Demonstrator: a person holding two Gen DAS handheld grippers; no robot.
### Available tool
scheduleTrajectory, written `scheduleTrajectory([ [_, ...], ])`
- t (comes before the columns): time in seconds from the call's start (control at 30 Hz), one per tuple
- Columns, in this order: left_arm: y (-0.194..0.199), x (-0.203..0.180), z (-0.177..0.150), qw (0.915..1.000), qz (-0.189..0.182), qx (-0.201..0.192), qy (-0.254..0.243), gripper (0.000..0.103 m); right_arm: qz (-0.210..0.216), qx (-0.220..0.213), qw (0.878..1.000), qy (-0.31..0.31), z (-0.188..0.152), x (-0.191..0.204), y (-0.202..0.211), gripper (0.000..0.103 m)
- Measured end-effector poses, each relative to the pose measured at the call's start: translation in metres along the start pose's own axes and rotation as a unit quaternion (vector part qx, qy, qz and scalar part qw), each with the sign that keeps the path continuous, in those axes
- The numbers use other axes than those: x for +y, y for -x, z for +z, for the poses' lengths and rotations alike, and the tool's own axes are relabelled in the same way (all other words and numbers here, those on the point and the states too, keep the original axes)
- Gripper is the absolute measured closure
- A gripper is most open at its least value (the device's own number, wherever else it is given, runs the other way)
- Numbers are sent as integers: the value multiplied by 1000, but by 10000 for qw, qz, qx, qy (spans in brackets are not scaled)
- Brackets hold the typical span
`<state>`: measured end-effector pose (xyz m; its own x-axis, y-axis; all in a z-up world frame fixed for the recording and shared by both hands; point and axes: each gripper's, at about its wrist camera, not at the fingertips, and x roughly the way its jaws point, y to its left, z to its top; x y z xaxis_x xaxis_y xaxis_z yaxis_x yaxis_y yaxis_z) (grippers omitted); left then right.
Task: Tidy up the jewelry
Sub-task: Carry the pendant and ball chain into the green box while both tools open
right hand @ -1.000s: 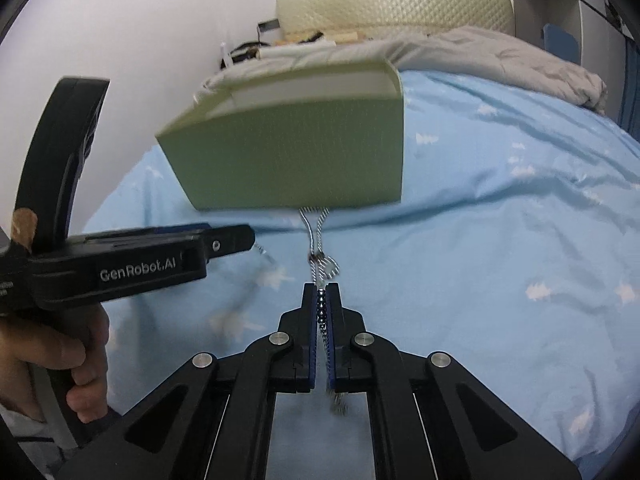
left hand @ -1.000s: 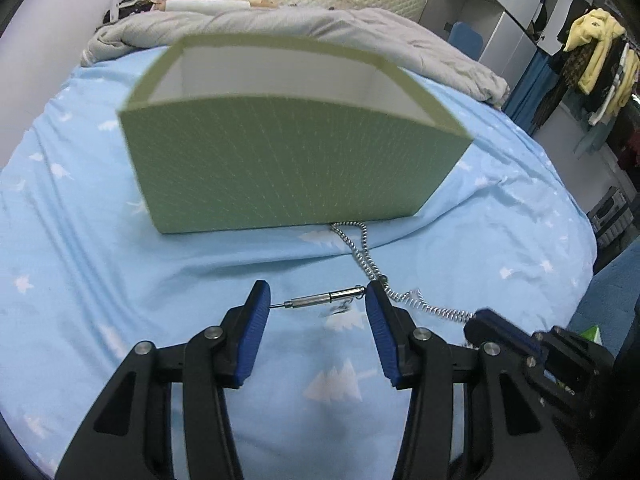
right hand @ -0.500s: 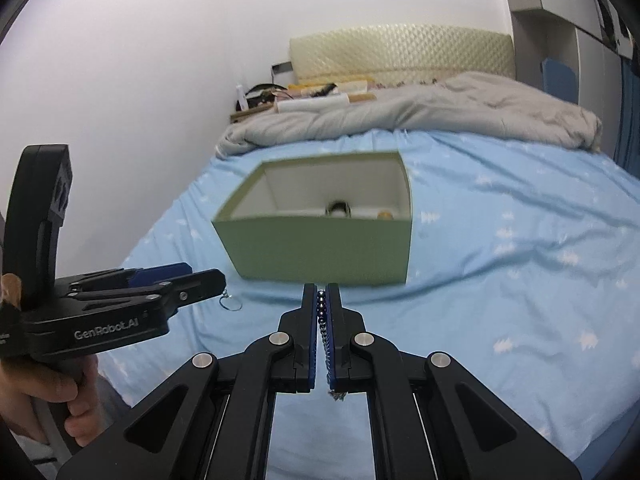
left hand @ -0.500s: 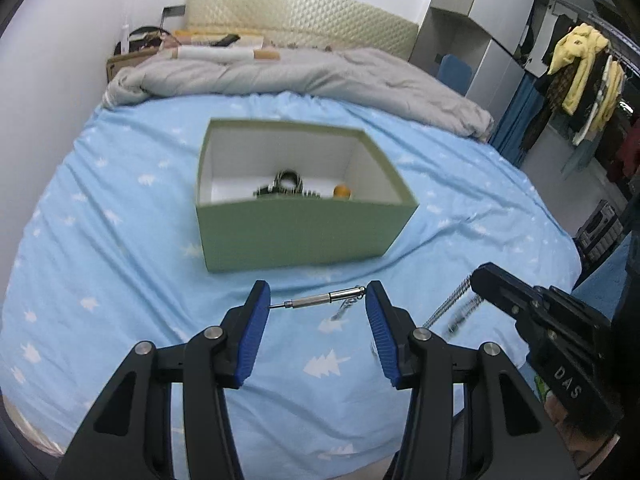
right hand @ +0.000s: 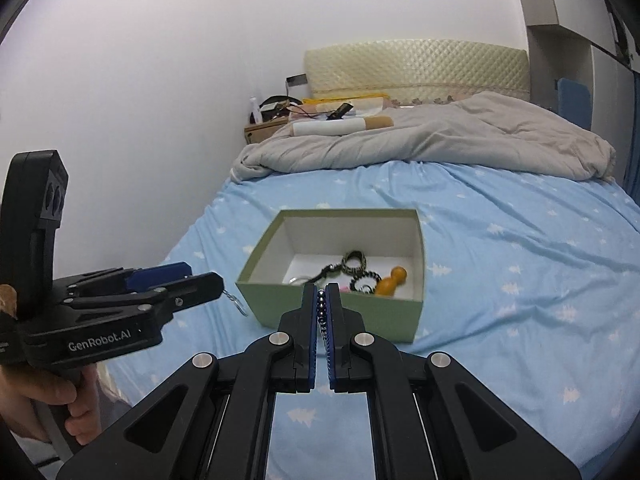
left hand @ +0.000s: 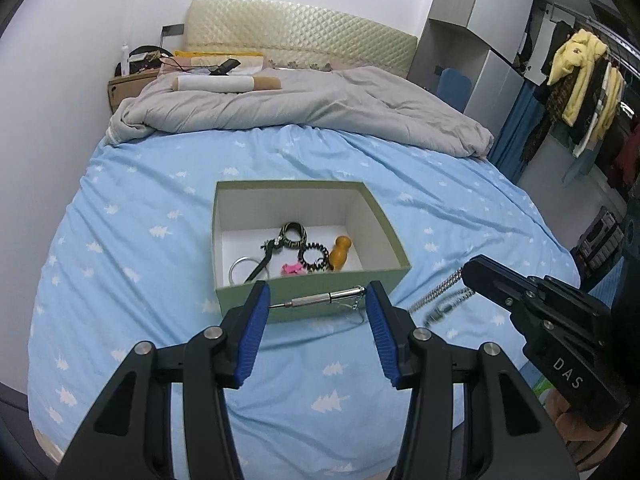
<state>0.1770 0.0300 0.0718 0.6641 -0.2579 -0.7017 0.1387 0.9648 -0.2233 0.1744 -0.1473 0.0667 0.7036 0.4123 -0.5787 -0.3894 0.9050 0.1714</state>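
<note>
The necklace, a beaded metal chain with a slim silver barrel end, hangs strung between both tools: the left hand-held gripper, half open, pins the barrel lengthwise between its pads, while the right hand-held gripper, fully closed, pinches the chain. Carrying both ends likely keeps it untangled above the green box on the bed, where other trinkets lie.
</note>
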Motion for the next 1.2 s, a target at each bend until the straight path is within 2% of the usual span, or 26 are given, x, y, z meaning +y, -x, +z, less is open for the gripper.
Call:
scheduleTrajectory([
  [0.13,-10,3,18,9999,-23,132,78,53,12,49,9998,179,26,6,-9,101],
  [0.4,-28,16,51,9998,37,128,171,53,101,-72,9997,231,73,9,-27,101],
  [0.6,-59,38,64,9992,71,244,307,53,136,14,9998,166,93,-3,-63,101],
  [0.73,-86,50,63,9983,85,429,385,53,114,235,9996,54,88,-15,-96,101],
  [1.03,-150,68,50,9944,30,948,466,53,44,976,9947,-310,49,-49,-179,101],
  [1.2,-172,71,44,9920,48,1158,504,53,30,1221,9914,-471,30,-65,-202,101],
])
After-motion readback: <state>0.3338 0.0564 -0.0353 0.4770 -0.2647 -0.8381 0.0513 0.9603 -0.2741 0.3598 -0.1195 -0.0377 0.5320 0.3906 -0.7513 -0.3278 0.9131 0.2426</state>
